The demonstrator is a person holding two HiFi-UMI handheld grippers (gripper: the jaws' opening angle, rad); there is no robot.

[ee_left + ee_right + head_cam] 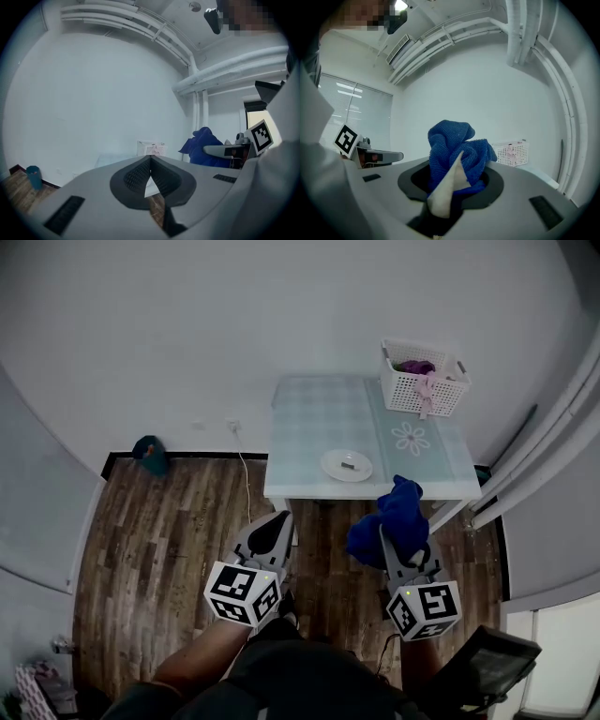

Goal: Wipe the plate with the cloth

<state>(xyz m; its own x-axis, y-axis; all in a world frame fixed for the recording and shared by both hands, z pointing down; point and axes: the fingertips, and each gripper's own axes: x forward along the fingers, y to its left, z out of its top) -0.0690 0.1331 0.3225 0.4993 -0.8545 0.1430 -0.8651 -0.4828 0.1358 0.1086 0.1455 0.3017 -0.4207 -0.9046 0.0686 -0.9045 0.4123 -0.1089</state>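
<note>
Cloth [398, 514]: blue, soft, light; I had it clamped in right gripper [392, 545], lower centre-right. Plate [346, 465]: centre frame on table [305, 427], probably hard, slick; rim offered best hold. Left gripper [150, 161]: clenched, empty.

Plain white walls [187, 334] meet a dark wood-plank floor [159, 531], where a small table [309, 427] with a pale checked top stands against the wall. White pipes [516, 33] run overhead, and a window with blinds [349, 99] lets in daylight.

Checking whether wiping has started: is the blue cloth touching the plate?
No, the blue cloth sits bunched in the right claw, nearer the person than the plate and not touching it.
</note>
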